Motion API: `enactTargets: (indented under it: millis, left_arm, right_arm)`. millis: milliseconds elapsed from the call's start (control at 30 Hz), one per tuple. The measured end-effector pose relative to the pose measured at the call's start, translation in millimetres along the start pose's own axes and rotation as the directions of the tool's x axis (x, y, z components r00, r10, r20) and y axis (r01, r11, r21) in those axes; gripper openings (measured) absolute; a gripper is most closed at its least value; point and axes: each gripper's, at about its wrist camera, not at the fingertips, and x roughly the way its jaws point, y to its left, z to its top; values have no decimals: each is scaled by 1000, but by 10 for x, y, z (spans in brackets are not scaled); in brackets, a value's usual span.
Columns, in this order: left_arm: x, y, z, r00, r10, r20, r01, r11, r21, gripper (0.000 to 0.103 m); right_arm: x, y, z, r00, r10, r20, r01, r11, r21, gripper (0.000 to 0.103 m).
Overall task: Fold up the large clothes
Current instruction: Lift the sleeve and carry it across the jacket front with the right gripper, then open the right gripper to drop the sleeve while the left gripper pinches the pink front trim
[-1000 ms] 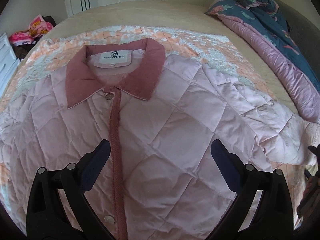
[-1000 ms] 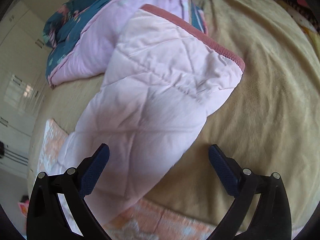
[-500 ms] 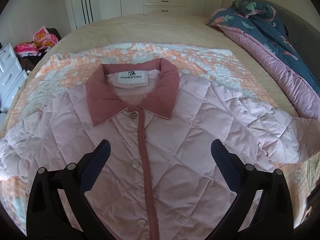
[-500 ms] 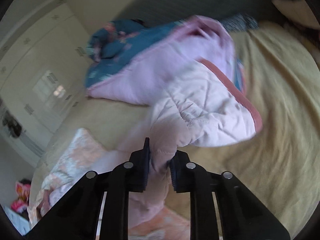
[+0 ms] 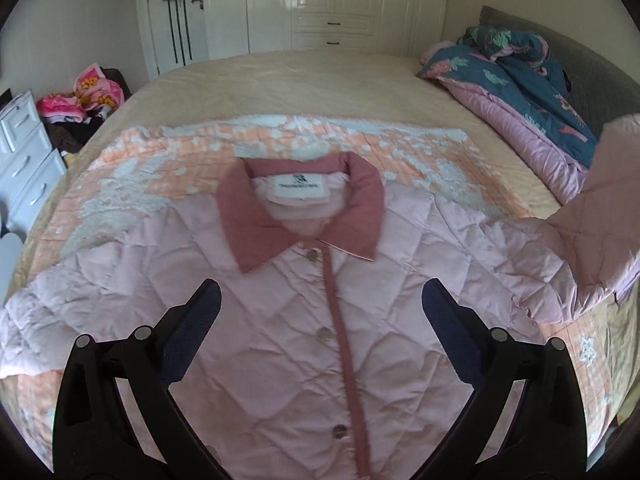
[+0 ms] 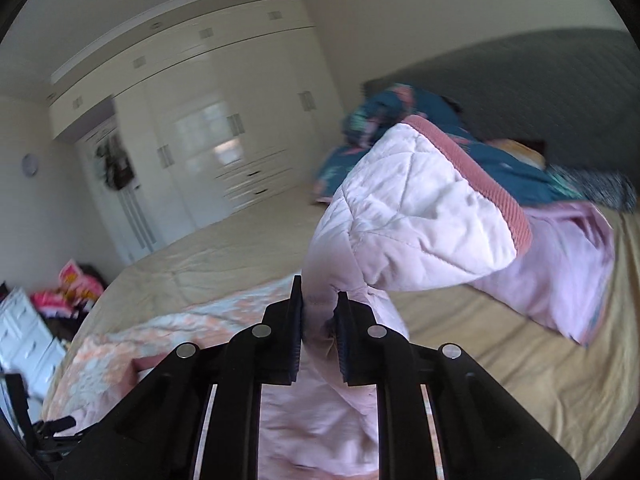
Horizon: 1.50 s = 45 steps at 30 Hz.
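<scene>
Jacket: a pink quilted jacket (image 5: 280,320) lies flat, front up, on a peach patterned blanket (image 5: 168,160) in the middle of the bed (image 5: 304,80) — the dark pink collar (image 5: 256,228) points to the far edge, near the wardrobe (image 5: 320,0).
Sleeve: one sleeve (image 6: 416,216) is raised off the bed near the headboard side, its ribbed cuff (image 6: 480,184) on top.
Right claw (image 6: 320,320): narrow — the pads pinch the pink sleeve fabric.
Left claw (image 5: 320,312): wide, empty, above the jacket front.
Quilt: a blue quilt (image 5: 520,64) is heaped at the headboard edge.
</scene>
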Motion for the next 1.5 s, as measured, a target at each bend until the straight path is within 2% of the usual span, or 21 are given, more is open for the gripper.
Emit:
enactTargets:
  millis: [267,467,667,867,1033,1267,1367,1500]
  left_arm:
    - [-192,508,31,999,20,31,-18,998,-59,94]
    - [-250,953,-51,1000,-18,24,21,986,-165,94]
    - [-298,1402,-223,998,-55,32,62,960,-274,94]
    - [-230,1785,-366,993,-114,40,120,910,-397,94]
    - [-191,2020,-389,987,-149,57,158,872,-464,94]
    - [-164,2279,-408,974,-205,98,225,813,-537,94]
    - [-88,2347,-439,962,-251,106,265,775,-574,94]
    - [2,2396,-466,952,-284,113,293,746,-598,94]
  right_arm:
    - [2,912,-13,994,109,-28,-112,989,-100,13]
    - [11,1516,-104,985,164,-52,-171,968,-182,13]
    - [133,2038,-363,969,223,-102,-242,938,-247,13]
    - [291,2468,-760,949,262,-172,-305,900,-313,13]
    - [443,2757,-1177,932,271,-242,-344,872,-349,13]
    - [547,3105,-1874,890,257,-377,-412,806,-425,14]
    - [562,3233,-2170,870,243,-428,-441,773,-457,16]
    - [537,3367,-2460,843,242,-480,-483,735,-476,25]
